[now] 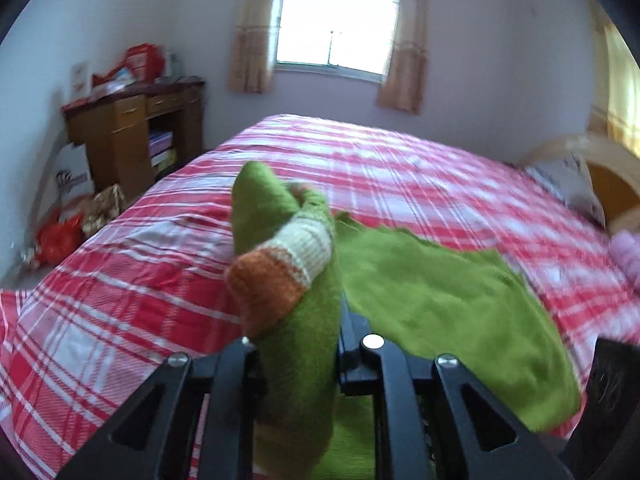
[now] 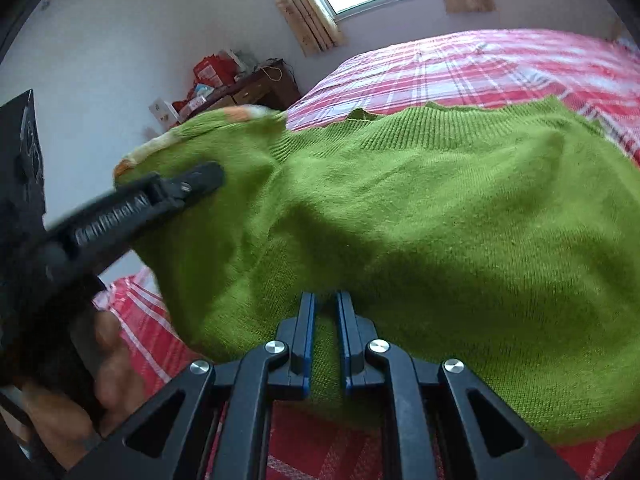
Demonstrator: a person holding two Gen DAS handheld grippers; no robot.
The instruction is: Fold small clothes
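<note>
— Where the right gripper [image 2: 325, 344] sits nearest, is it gripping anything?

— Yes: its blue-lined jaws are pinched on the near hem of the green sweater [image 2: 420, 220], which spreads over the red plaid bed [image 2: 460, 64], body running left to right.

— And the left gripper [image 1: 298, 344]?

— Clamped on the sleeve [image 1: 280, 264], lifted off the bed at the sweater's left side, its orange-and-cream cuff flopped over.

— So which way does the fold go?

— Likely rightward: the body lies to the right of the raised sleeve, and the left hand [image 2: 100, 372] is the nearer one.

— Any writing?

— Raised letters on the left gripper's finger, too blurred to read. Farther off, a cluttered wooden desk [image 1: 132, 128] and a curtained window [image 1: 336, 24].
</note>
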